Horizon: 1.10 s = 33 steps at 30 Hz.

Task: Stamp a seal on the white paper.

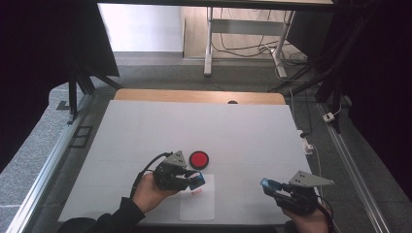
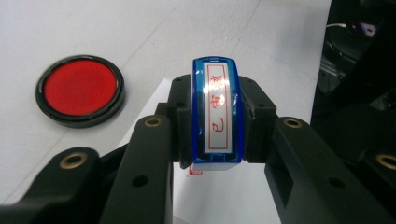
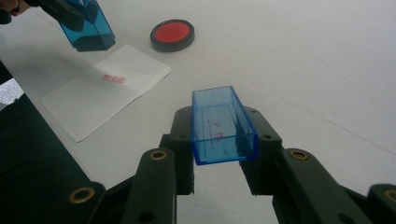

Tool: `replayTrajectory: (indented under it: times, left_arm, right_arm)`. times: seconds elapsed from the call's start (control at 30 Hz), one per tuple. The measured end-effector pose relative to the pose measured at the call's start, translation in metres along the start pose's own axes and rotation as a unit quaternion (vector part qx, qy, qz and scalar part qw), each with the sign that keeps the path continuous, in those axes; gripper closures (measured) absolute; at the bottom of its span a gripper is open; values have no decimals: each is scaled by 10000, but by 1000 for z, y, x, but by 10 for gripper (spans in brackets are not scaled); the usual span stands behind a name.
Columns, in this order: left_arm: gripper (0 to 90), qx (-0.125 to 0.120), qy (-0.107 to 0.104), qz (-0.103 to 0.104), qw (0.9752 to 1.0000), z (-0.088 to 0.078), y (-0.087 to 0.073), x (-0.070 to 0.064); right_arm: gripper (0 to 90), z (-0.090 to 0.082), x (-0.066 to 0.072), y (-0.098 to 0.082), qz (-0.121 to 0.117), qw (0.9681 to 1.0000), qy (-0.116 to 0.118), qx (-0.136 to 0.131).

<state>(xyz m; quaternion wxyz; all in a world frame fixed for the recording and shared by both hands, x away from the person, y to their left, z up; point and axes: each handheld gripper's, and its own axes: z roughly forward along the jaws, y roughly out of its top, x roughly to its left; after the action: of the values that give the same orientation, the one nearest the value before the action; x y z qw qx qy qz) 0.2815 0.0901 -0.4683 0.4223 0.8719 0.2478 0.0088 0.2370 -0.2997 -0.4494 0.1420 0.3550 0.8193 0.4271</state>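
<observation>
At lower centre of the high view, a blue stamp [image 2: 216, 116] is being clamped in the left gripper [image 1: 192, 180] above a paper sheet [image 1: 197, 206], seemingly clear of it. At lower right, a blue stamp cap [image 3: 222, 125] is being gripped by the right gripper [image 1: 271, 187].

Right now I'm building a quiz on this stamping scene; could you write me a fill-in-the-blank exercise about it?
1. The left gripper is shut on a blue ____.
2. The right gripper holds the stamp's clear blue ____.
3. The ink pad has a ____ centre.
4. A red print shows on the white ____.

Missing words: stamp; cap; red; paper
</observation>
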Motion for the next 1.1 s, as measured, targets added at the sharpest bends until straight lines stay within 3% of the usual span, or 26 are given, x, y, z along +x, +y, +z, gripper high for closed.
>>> replayTrajectory:
  times: [0.77, 1.1]
  left_arm:
    - [693, -709, -2, 123, 9974, -37, 8, 0]
    - [693, -818, 23, 176, 9965, -42, 9, -2]
  right_arm:
    - [687, 1, 0, 1, 37, 10000, 43, -24]
    - [687, 2, 1, 2, 69, 9999, 110, -4]
